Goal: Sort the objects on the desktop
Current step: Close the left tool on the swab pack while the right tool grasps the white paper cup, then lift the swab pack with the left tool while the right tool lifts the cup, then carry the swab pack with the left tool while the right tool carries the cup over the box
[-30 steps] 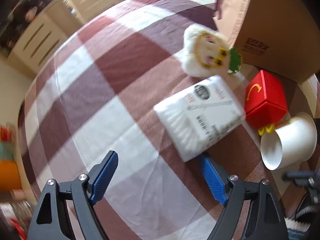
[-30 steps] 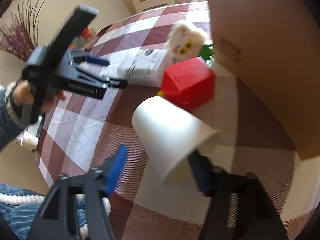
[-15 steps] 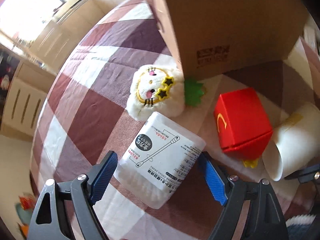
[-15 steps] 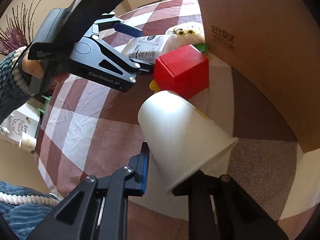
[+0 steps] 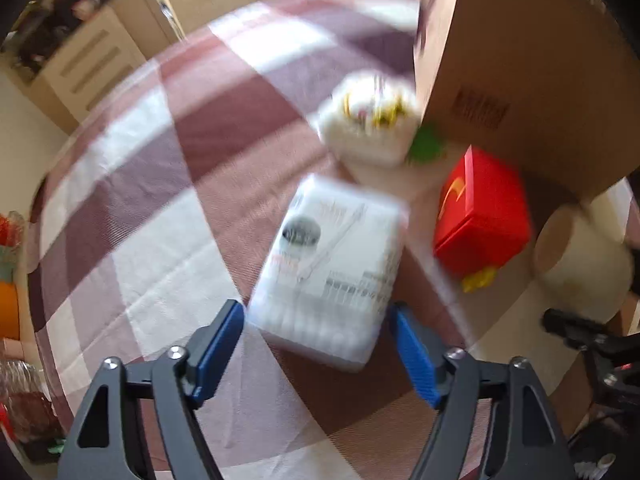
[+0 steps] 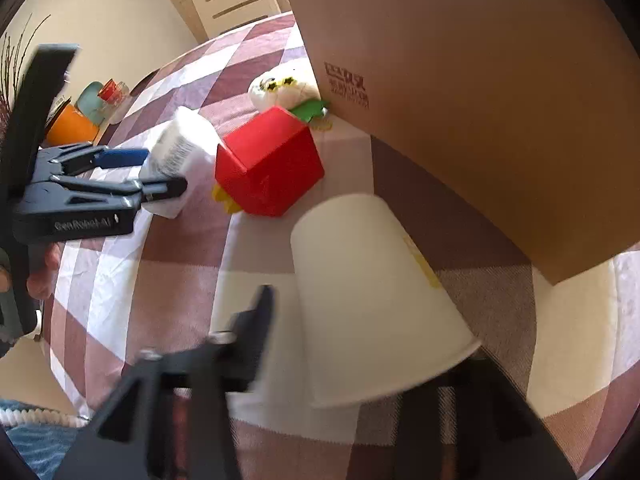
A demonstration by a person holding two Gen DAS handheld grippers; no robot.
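The left gripper [image 5: 316, 344] is pointing steeply down at the checked tablecloth [image 5: 168, 248], its jaws closing around the near end of the white cotton-swab pack [image 5: 332, 268]; the blue pads [image 5: 218, 344] are flanking the pack, with a sliver of gap showing on each side — not yet pressing. Beyond the pack, a white plush toy [image 5: 372, 128] is lying against the cardboard box [image 5: 520, 60]; to the gripper's right, the red carton [image 5: 484, 212] is sitting just beside the pack. The right gripper [image 6: 360, 344] is opening, the white paper cup [image 6: 372, 292] lying on its side between its jaws; the left finger is standing clear of the cup wall, while the right finger is hidden under the rim, so contact there cannot be told. The box is rising just to this gripper's right.
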